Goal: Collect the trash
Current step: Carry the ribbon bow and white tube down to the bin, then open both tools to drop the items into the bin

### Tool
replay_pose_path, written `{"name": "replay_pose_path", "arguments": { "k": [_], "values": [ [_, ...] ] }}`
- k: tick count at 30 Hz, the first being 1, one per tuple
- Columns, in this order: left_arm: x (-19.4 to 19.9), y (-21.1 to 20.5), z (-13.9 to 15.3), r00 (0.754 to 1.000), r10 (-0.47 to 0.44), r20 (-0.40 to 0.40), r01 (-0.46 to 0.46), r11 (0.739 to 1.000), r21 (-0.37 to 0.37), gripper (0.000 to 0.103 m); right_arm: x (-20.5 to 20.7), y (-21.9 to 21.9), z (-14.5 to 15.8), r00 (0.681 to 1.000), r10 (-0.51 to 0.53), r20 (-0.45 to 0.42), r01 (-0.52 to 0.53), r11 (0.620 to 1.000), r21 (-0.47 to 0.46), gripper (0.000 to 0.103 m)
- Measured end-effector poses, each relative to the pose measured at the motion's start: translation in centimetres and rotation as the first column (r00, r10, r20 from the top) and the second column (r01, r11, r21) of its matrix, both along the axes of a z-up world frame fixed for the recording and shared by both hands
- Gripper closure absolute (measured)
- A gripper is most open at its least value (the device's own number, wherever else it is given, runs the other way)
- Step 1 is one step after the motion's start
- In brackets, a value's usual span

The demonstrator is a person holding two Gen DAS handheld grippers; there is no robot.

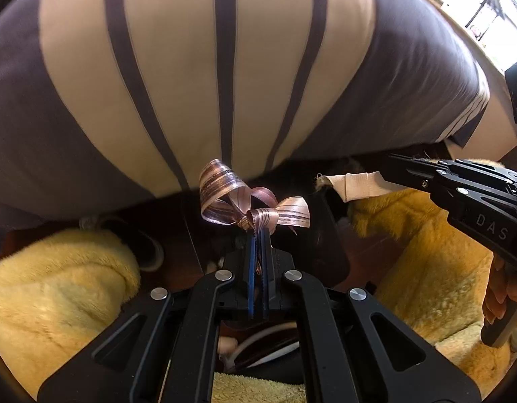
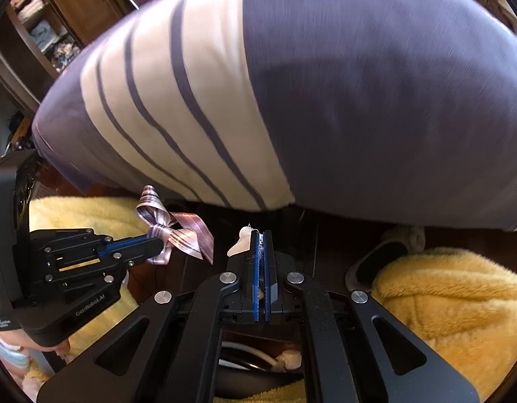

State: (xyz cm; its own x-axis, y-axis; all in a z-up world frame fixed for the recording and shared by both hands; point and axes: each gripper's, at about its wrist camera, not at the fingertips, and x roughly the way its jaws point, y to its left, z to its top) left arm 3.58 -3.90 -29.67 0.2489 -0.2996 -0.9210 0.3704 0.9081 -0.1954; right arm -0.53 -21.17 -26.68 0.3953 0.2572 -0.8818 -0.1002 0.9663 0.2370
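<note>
Left gripper (image 1: 257, 235): fingers closing on a striped ribbon bow (image 1: 248, 203), holding it just below the striped pillow (image 1: 191, 77). Right gripper (image 2: 262, 235): fingers pinching a pale cloth scrap (image 2: 241, 243), also under the pillow, beside the bow. Yellow blanket (image 2: 453, 305) lying beneath.

Both wrist cameras sat low and close, facing the striped bedding (image 1: 225, 67) edge; each caught the other gripper.
</note>
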Motion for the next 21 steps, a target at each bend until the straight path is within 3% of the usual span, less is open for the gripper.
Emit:
{"name": "replay_pose_path", "arguments": {
  "k": [11, 21],
  "values": [
    [-0.1, -1.0, -4.4, 0.993, -0.024, -0.116, 0.028, 0.999, 0.031, 0.1, 1.9, 0.6, -5.1, 0.986, 0.004, -0.168, 0.008, 0.997, 0.071, 0.097],
    [0.2, -0.9, -4.6, 0.991, -0.018, -0.132, 0.023, 0.999, 0.04, 0.089, 2.8, 1.4, -5.3, 0.982, 0.01, -0.191, 0.004, 0.997, 0.073, 0.096]
  ]
}}
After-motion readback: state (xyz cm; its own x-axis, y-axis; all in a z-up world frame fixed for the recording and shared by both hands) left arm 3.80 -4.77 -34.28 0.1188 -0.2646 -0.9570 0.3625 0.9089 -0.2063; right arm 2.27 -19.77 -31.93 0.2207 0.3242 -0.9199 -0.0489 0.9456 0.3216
